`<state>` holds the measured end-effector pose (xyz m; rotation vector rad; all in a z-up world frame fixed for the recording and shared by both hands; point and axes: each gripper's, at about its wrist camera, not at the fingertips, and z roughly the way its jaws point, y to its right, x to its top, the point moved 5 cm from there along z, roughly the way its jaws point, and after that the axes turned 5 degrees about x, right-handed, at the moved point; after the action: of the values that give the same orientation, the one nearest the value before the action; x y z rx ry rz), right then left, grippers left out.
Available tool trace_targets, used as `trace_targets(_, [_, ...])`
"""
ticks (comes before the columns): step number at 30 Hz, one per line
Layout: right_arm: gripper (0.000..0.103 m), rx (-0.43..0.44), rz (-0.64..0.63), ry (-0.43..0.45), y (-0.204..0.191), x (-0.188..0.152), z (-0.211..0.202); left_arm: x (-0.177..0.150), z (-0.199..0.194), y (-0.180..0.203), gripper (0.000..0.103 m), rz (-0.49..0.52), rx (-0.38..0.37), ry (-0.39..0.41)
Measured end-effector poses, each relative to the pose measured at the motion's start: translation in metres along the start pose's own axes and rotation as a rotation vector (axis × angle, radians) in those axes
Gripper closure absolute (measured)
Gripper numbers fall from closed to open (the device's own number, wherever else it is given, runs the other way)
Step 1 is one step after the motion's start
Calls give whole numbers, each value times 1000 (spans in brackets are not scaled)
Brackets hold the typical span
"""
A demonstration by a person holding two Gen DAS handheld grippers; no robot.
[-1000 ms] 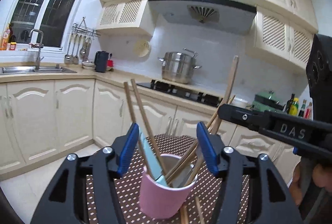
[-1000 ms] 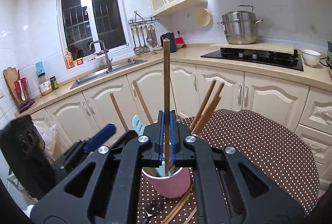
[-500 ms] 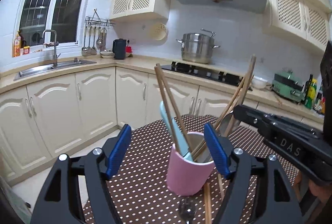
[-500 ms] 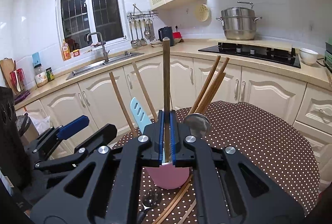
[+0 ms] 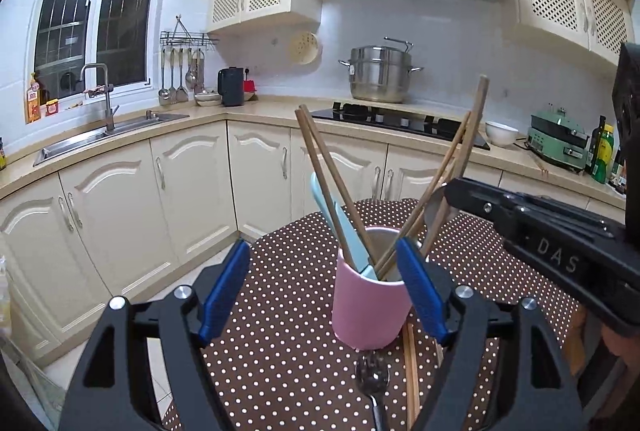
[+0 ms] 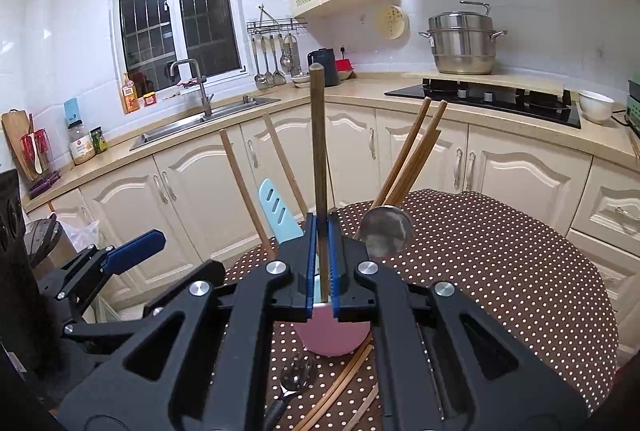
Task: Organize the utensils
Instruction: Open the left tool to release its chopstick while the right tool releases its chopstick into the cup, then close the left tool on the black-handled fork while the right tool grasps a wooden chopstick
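Note:
A pink cup (image 5: 370, 305) stands on the polka-dot table (image 5: 288, 343) and holds several wooden chopsticks (image 5: 320, 167), a light blue spatula (image 5: 340, 231) and a metal ladle (image 6: 386, 231). My left gripper (image 5: 324, 291) is open, its jaws wide apart just in front of the cup. My right gripper (image 6: 320, 263) is shut on a wooden utensil handle (image 6: 319, 159) that stands upright over the cup (image 6: 332, 335). A metal spoon (image 5: 372, 379) and loose chopsticks (image 5: 410, 363) lie on the table in front of the cup.
Cream kitchen cabinets (image 5: 192, 191) run behind the table, with a sink (image 5: 100, 135) at the left and a hob with a steel pot (image 5: 378, 79) at the back. The table's edge (image 5: 256, 243) falls away towards the floor at the left.
My left gripper has pulled back from the cup, which now looks farther off and beyond the jaws. My right gripper still holds the wooden handle upright over the cup.

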<state>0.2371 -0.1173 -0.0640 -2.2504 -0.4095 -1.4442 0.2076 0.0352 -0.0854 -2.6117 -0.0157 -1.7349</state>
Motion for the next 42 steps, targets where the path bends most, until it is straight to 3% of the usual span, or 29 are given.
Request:
trace_targets(5, [94,-8,-6,1,-3,-1,-5,-3,-7,-1,29,9,6,-7])
trace_targets(7, [83,-11,-7,8,-4,0,-8,-4,-9,-1,29,10,4,-10])
trace_targets(9, [60,-13,-5,21,-4,0,-13,-5,-11,-3,29,9,2,-16])
trace_targets(14, [58,-11,-7,44,-6,1,-29,-9,-16,-6,29,-3,-35,-57])
trace_targets(17, [54,-33,-19,55,-5,1,-41,-16,-12,-8,29,-45,-111,-140])
trace_targets(21, [52,-60,-8,32,4,-12,-49,-34,3,-11,29,-63,-138,-292])
trace_targets(29, [47,-122,81,-185,39,-63,-30,-85,31,7,30,12,-171,-549])
trace_targets(33, [47,-131,129,-309,52,-92,-19,-103,45,17,44,26,-181,-632])
trace_targets(37, [47,-140,158,-377,61,-108,-14,-118,55,22,56,23,-184,-697])
trace_targets(41, [45,-145,194,-425,69,-120,-10,-123,60,27,64,57,-159,-696])
trace_targets(42, [44,-145,206,-440,72,-125,-8,-123,60,29,70,63,-157,-693])
